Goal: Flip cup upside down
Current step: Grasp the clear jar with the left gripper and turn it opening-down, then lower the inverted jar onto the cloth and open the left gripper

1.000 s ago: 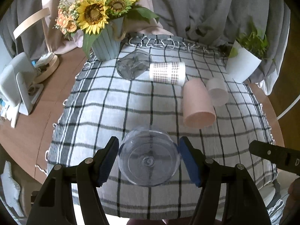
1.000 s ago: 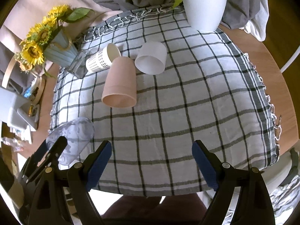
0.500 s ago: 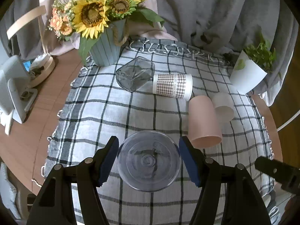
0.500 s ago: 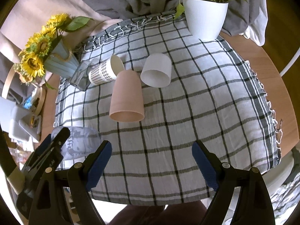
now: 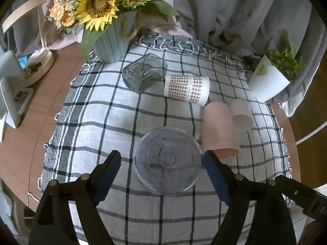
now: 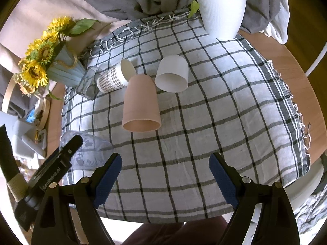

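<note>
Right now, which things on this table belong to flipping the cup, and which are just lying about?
Job: clear plastic cup, base towards the camera; left gripper around it, fingers open.

Lying about: pink tumbler on its side, white cup, checked paper cup, grey square glass, blue vase of sunflowers, white plant pot; right gripper, open, empty.

The clear cup [image 5: 168, 160] stands base-up on the cloth [image 5: 98, 122] covering the worktop [image 5: 26, 126], between the left gripper [image 5: 161, 163] fingers. Just right of it stands the tall cup [image 5: 220, 131], touching the short cup [image 5: 241, 115]. Behind lie the checked cup [image 5: 187, 88] and the glass tumbler [image 5: 144, 74]. The flower pot [image 5: 111, 42] stands rear left, the plant pot [image 5: 267, 81] rear right.
</note>
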The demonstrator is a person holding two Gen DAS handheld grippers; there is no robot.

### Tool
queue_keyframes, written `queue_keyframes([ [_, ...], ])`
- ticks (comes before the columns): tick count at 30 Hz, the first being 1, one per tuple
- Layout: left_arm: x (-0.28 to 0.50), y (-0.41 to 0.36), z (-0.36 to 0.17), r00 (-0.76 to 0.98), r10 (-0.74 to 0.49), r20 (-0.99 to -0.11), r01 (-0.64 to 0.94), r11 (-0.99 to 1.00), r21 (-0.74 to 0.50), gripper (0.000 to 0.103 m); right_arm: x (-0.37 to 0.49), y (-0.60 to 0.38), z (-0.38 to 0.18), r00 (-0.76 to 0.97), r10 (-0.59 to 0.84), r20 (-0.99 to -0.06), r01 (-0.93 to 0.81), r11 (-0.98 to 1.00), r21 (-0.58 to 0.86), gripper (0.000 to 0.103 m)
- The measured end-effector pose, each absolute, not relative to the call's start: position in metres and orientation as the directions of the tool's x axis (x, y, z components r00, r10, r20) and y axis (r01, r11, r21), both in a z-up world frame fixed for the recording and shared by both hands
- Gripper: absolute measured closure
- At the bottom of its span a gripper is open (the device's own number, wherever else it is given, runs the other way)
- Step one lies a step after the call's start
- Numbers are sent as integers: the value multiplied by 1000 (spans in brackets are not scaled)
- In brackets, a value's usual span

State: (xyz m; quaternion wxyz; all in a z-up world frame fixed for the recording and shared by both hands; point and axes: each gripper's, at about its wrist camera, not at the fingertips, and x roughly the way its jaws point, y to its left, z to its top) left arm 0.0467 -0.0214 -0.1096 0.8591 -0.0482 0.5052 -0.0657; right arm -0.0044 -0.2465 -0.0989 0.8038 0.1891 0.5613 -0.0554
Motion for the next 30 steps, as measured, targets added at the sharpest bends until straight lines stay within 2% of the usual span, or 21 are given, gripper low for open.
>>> queue_keyframes([
  [10, 42, -21, -102, 493, -141, -859, 74, 990, -120, 18, -6, -247, -97, 374, 109, -921, 308, 922, 234, 16],
  [12, 36, -21, -92, 516, -129, -847, 82, 991, -101, 15, -8, -246, -95, 383, 104, -918, 307, 923, 232, 16],
  [14, 29, -21, -82, 537, -128, -834, 87, 992, -96, 7, -11, -246, -88, 404, 92, -910, 301, 926, 227, 16],
  [18, 13, -18, -59, 588, -94, -803, 70, 995, -65, 0, -20, -242, -70, 458, 75, -886, 280, 934, 224, 16],
  [25, -10, -9, -47, 614, 16, -789, 7, 1000, 26, 0, -39, -229, -40, 542, 19, -840, 230, 958, 170, 10],
  [30, -28, -4, -39, 635, 24, -772, 20, 999, 47, 0, -53, -218, -32, 585, -14, -811, 200, 972, 127, 10],
])
